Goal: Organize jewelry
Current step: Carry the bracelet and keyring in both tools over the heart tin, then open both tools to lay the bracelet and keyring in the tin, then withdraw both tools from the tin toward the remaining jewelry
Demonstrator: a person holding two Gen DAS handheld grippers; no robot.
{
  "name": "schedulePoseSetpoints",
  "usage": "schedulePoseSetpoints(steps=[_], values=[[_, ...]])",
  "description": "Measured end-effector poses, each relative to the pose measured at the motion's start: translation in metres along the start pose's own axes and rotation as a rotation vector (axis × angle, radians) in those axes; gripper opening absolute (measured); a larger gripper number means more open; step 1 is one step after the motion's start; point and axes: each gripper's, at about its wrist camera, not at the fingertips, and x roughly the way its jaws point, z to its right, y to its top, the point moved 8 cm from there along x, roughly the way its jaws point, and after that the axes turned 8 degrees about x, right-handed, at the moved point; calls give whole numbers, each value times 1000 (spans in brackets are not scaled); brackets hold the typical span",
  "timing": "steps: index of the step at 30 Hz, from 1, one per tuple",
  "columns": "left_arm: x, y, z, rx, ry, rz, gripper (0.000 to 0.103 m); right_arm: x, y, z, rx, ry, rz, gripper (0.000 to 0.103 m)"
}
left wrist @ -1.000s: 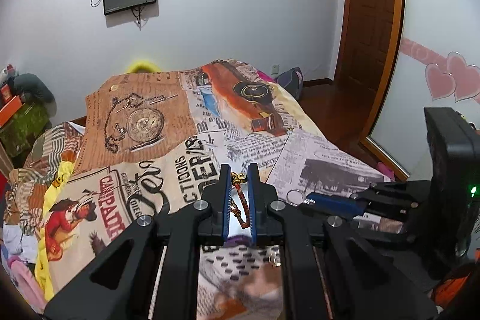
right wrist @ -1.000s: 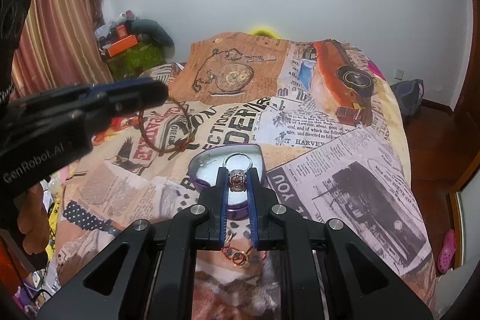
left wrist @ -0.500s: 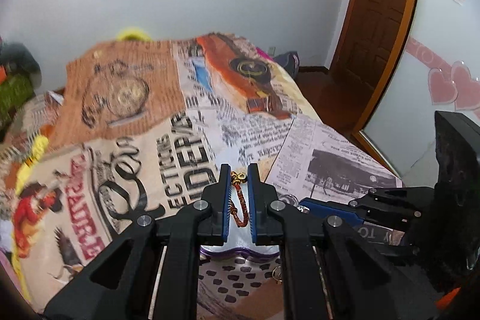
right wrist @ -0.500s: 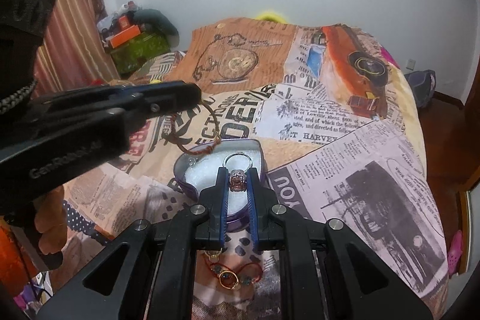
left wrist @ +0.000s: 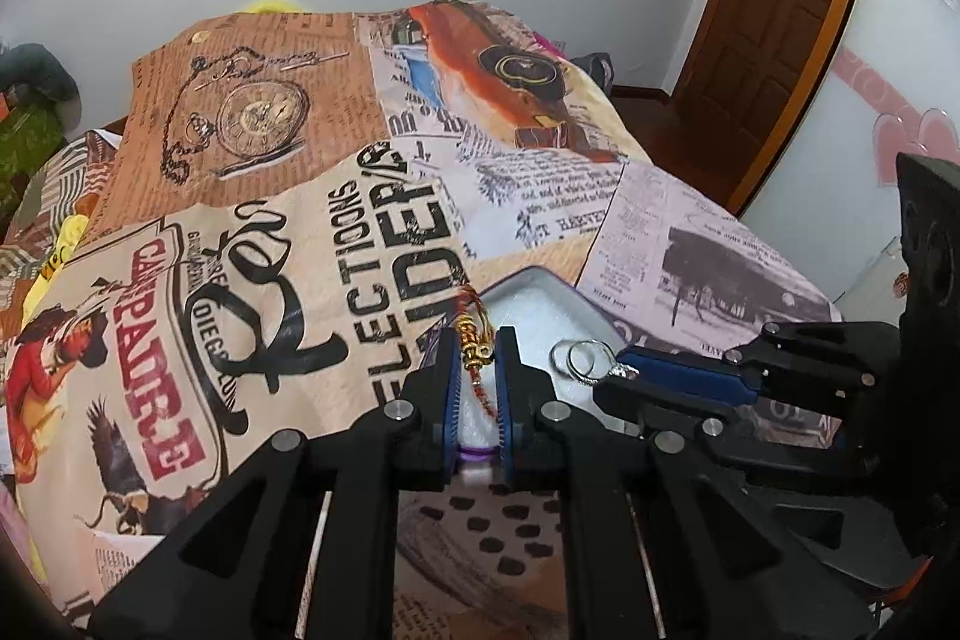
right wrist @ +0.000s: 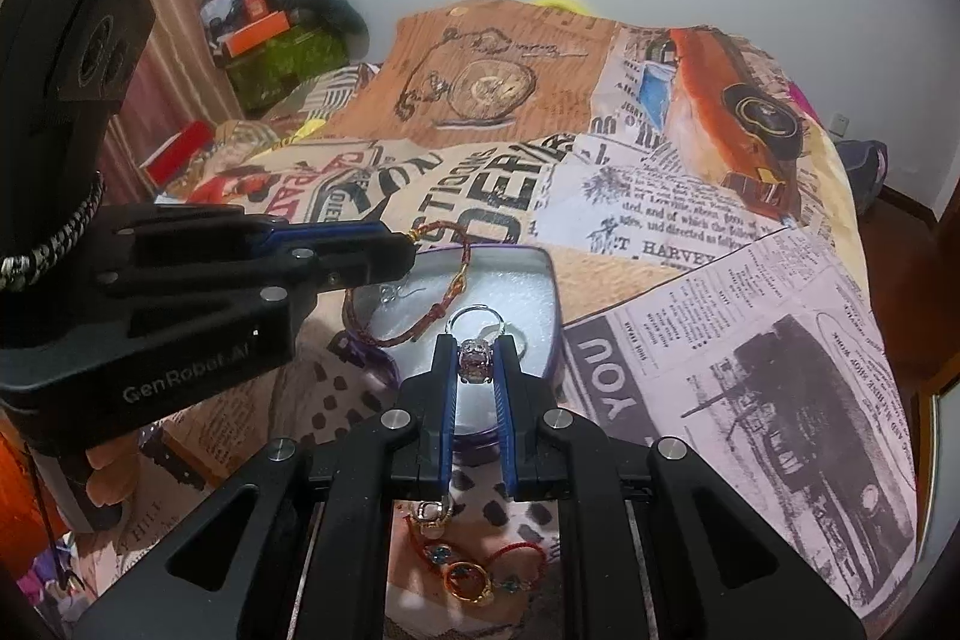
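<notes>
**Both grippers hold jewelry over the tin**

The left gripper [left wrist: 478,361] is clamped on a red cord bracelet [right wrist: 447,289], which dangles into the open tin [right wrist: 543,261] on the bedspread [right wrist: 750,340]. The right gripper [right wrist: 476,361] pinches a stone-set ring [right wrist: 475,363] just above the tin's near edge. More jewelry [right wrist: 465,574] lies on the bedspread, nearer than the tin.

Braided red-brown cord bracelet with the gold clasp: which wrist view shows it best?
The right wrist view. There the braided red-brown cord bracelet hangs as a nearly whole loop from the left gripper over the purple tin's white padding. The left wrist view shows only its gold clasp and a short stretch pinched between the blue pads.
</notes>
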Motion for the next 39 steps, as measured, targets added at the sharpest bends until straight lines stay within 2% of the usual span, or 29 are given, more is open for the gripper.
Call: schedulePoseSetpoints(steps=[8, 15, 18, 19, 21, 23, 27, 28, 32, 39], values=[[-4, -15, -3, 48, 51, -30, 9, 8, -5, -4, -28, -16, -27, 11], [-11, -18, -8, 43, 67, -22, 9, 8, -5, -6, -40, -25, -25, 11], [-15, -20, -8, 40, 70, -20, 13, 6, -4, -8, -44, -27, -31, 11], [-16, -21, -8, 39, 72, -20, 17, 5, -4, -8, -41, -27, -33, 11], [-20, -21, -8, 36, 78, -17, 31, 3, -3, -9, -36, -28, -34, 11], [-27, -21, -7, 33, 86, -1, 36, -2, -2, -10, -34, -30, -29, 12], [-42, -20, -5, 34, 98, 16, 37, -16, -1, -17, -65, -52, 5, 13], [-46, -20, -3, 34, 100, 19, 37, -20, -1, -18, -73, -63, 13, 17], [-62, -22, 4, 47, 109, 28, 39, -41, -1, -21, -89, -97, 68, 45], [-84, -32, 20, 66, 103, 33, 44, -67, -5, -19, -71, -119, 101, 46]])
